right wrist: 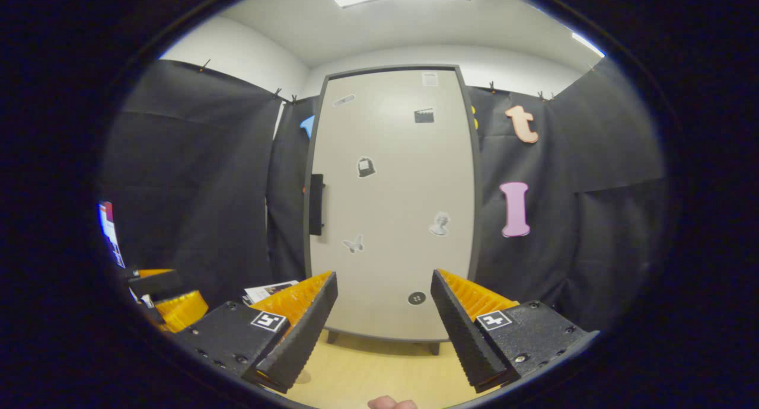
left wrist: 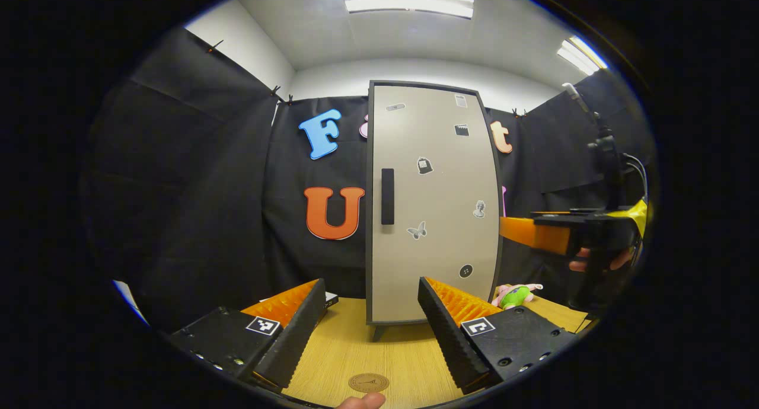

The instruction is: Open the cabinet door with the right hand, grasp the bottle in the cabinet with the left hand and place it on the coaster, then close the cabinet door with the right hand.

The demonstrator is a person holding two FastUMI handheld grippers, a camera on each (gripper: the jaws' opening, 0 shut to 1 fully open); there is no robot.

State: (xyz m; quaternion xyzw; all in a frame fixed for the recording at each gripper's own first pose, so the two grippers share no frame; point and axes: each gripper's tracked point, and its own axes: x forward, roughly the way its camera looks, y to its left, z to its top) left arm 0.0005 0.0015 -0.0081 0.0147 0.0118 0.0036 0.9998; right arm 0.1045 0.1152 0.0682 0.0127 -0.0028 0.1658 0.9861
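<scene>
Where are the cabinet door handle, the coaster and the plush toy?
Cabinet door handle [left wrist: 387,196]: left gripper view, middle of the black bar.
Coaster [left wrist: 368,383]: left gripper view, centre of the round disc.
Plush toy [left wrist: 514,294]: left gripper view, green body.

Matt cabinet door [left wrist: 436,201], wood-grain table [left wrist: 391,352]

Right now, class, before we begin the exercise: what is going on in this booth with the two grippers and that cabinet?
A person holds an orange-and-black two-finger gripper in each hand, facing a tall beige cabinet with a dark frame on a light wooden table. Its door is shut, and nothing touches its black vertical handle. The left gripper and right gripper both hang open and empty before the door. A round brown coaster lies on the table near the left gripper. Nothing has started yet.
</scene>
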